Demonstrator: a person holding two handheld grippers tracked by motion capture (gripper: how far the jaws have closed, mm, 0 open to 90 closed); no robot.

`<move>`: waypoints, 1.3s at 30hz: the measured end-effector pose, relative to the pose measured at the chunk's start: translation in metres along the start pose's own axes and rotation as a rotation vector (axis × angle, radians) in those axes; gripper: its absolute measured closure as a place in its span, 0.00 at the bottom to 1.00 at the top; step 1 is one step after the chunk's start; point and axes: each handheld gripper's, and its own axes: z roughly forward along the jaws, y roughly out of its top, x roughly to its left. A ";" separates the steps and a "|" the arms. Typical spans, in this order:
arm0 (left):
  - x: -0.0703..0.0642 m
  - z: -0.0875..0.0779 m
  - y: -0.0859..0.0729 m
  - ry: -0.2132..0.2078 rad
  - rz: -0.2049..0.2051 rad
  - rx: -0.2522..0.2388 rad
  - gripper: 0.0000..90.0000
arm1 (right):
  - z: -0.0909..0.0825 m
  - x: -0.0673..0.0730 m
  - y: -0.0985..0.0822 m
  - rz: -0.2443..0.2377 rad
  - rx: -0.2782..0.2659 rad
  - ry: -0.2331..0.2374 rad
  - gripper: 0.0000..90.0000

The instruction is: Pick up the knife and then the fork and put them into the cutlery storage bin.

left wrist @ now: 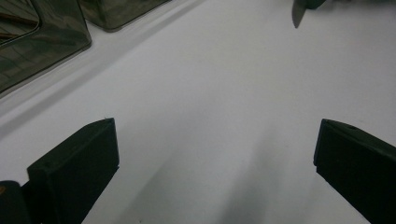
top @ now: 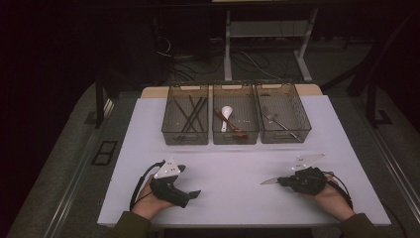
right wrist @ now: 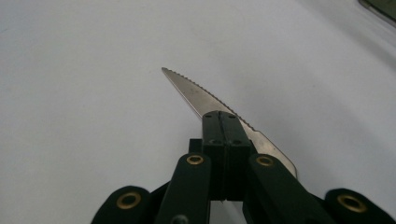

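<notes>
My right gripper (top: 283, 181) rests low over the white table (top: 233, 158) at the front right, shut on a serrated metal knife (top: 270, 181) whose blade points left. In the right gripper view the shut jaws (right wrist: 222, 119) pinch the knife (right wrist: 191, 91) near its middle, and the blade sticks out ahead and to the left. My left gripper (top: 189, 181) lies at the front left in a hand, its jaws spread wide with nothing between them. In the left gripper view that gripper (left wrist: 215, 154) frames bare table, and the knife tip (left wrist: 297, 16) shows at the top right.
Three see-through bins stand in a row at the back of the table: the left bin (top: 185, 133) holds dark chopsticks, the middle bin (top: 235, 135) a white spoon and a red one, the right bin (top: 284, 135) a fork. Two bin corners (left wrist: 42, 46) show in the left gripper view.
</notes>
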 end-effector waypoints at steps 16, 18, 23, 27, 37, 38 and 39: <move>0.000 0.000 0.000 -0.001 -0.001 -0.002 0.00 | 0.018 -0.021 0.023 0.011 -0.008 -0.058 0.99; 0.000 0.000 0.000 -0.001 -0.001 -0.002 0.00 | 0.019 -0.023 0.025 0.019 -0.008 -0.069 0.99; 0.000 0.000 0.000 0.000 -0.002 -0.003 0.00 | 0.023 -0.031 0.029 0.028 -0.013 -0.085 0.99; 0.000 0.000 0.000 -0.001 -0.002 -0.004 0.00 | 0.026 -0.036 0.032 0.043 -0.017 -0.085 0.99; 0.000 0.000 0.000 -0.002 -0.002 -0.003 0.00 | 0.010 -0.039 0.030 0.072 -0.048 -0.032 0.92; 0.000 0.000 0.000 -0.002 -0.002 -0.004 0.00 | 0.007 -0.039 0.030 0.071 -0.050 -0.027 0.88; 0.000 0.000 0.000 -0.003 -0.001 -0.003 0.00 | 0.004 -0.040 0.030 0.073 -0.045 -0.017 0.85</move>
